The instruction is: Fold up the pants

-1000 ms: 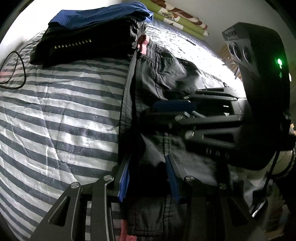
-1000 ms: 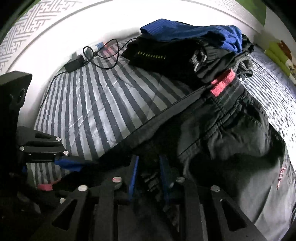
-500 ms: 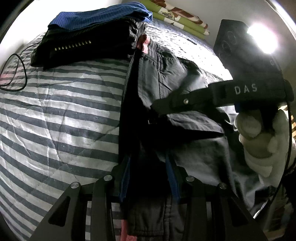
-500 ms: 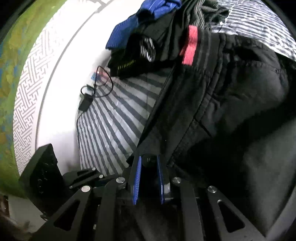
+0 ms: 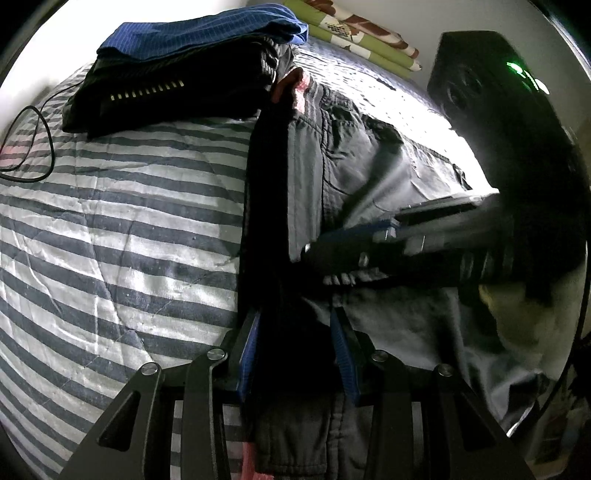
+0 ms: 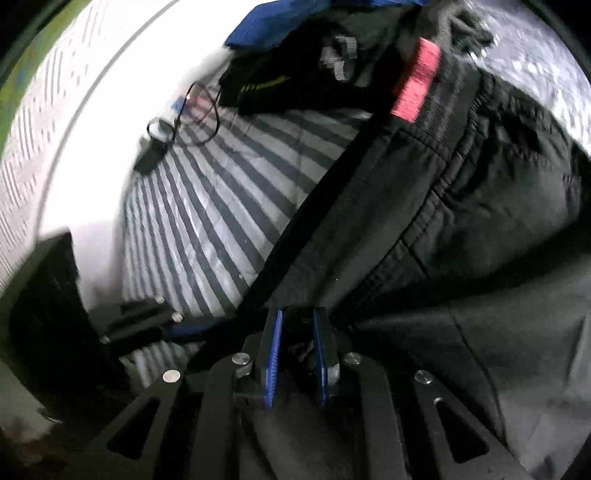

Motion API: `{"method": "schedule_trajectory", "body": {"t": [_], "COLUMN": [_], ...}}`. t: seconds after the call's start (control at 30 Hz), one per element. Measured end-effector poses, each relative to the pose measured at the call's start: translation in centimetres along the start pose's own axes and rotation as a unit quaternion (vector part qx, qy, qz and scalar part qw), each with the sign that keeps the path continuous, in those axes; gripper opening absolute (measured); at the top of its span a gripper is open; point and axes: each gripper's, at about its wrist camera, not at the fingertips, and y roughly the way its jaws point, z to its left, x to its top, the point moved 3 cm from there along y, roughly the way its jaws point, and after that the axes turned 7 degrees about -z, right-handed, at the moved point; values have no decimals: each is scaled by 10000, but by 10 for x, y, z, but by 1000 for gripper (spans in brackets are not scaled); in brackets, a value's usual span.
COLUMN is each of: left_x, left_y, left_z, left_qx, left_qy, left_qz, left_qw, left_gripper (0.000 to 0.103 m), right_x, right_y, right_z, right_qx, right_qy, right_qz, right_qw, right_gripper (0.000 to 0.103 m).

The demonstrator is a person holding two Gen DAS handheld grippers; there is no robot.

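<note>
Black pants (image 5: 314,177) with a pink waistband tab (image 5: 291,83) lie lengthwise on a striped bed. My left gripper (image 5: 295,328) is shut on a thick fold of the pants at their left edge; dark cloth fills the gap between its blue pads. From the right, my right gripper (image 5: 314,254) reaches across the pants just above it. In the right wrist view the right gripper (image 6: 298,325) is shut on a bunch of the black pants (image 6: 461,240), whose pink tab (image 6: 417,85) shows at the top. The left gripper (image 6: 184,326) sits at lower left.
A stack of folded dark clothes topped by a blue garment (image 5: 192,35) sits at the head of the striped bedspread (image 5: 110,229). A black cable (image 5: 33,144) with a charger (image 6: 149,158) lies at the far left. Green patterned bedding (image 5: 354,40) lies beyond.
The right gripper rolled and swung over the pants, then came back low beside the left gripper, keeping its hold on the cloth. The left gripper stayed still.
</note>
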Motion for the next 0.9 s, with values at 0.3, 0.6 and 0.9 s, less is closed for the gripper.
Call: {"method": "schedule_trajectory", "body": {"t": [0.3, 0.6, 0.9], "left_x": [0, -5, -25], "left_y": [0, 0, -30], "left_z": [-2, -6, 6], "left_qx": [23, 63, 525], "left_qy": [34, 189, 308], "left_qz": [-8, -30, 0], "left_qw": [10000, 9998, 9981], "left_gripper": [40, 39, 34], "right_x": [-10, 33, 29], "right_y": [2, -5, -69], "right_z": [25, -9, -29], "right_qx": [-1258, -1113, -1034], "right_qy": [-1024, -97, 546], "right_qz": [-523, -682, -1357], "right_qw": [9854, 9914, 9838], "right_gripper": [15, 11, 13]}}
